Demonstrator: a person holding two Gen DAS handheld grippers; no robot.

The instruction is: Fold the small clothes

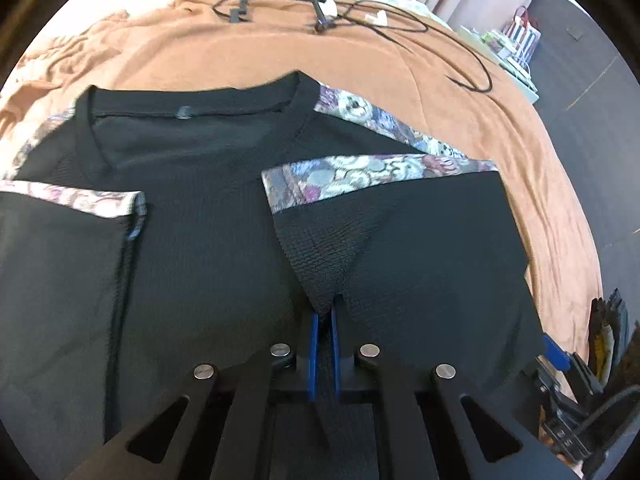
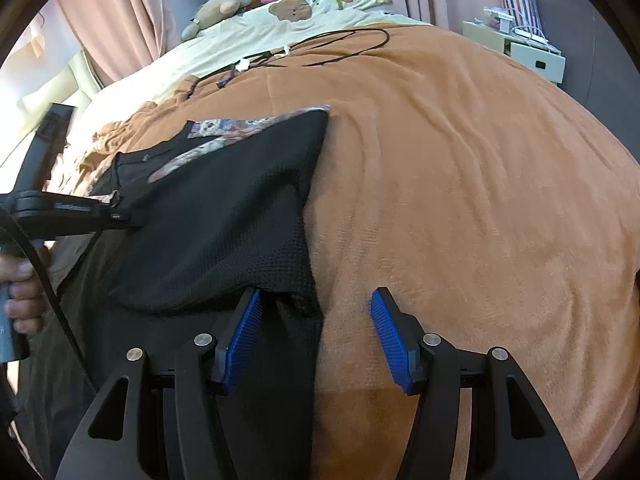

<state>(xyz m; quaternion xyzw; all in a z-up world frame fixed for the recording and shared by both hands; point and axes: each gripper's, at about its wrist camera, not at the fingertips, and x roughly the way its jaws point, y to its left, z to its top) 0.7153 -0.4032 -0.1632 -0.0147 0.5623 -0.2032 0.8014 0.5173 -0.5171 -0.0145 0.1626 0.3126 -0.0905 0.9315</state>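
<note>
An orange-brown blanket [image 2: 460, 184] fills most of both views, covering a bed. On it lies a black shirt [image 1: 200, 208] with floral-print sleeve bands, spread across the middle of the left wrist view; its collar [image 1: 192, 100] points to the top of the frame, so its long axis runs from bottom to top, away from the camera. Both sleeves are folded in over the body.

The left gripper [image 1: 325, 312], at lower centre, has its blue pads pinched tight on a raised peak of the shirt's black fabric. The right gripper [image 2: 316, 304] stands spread wide, its left pad at the shirt's edge, its right pad over bare blanket.

Only the right wrist view shows a hand [image 2: 20, 292] at the left edge and a plush toy [image 2: 216, 10] at the top. A black cable [image 1: 360, 12] lies beyond the collar.
</note>
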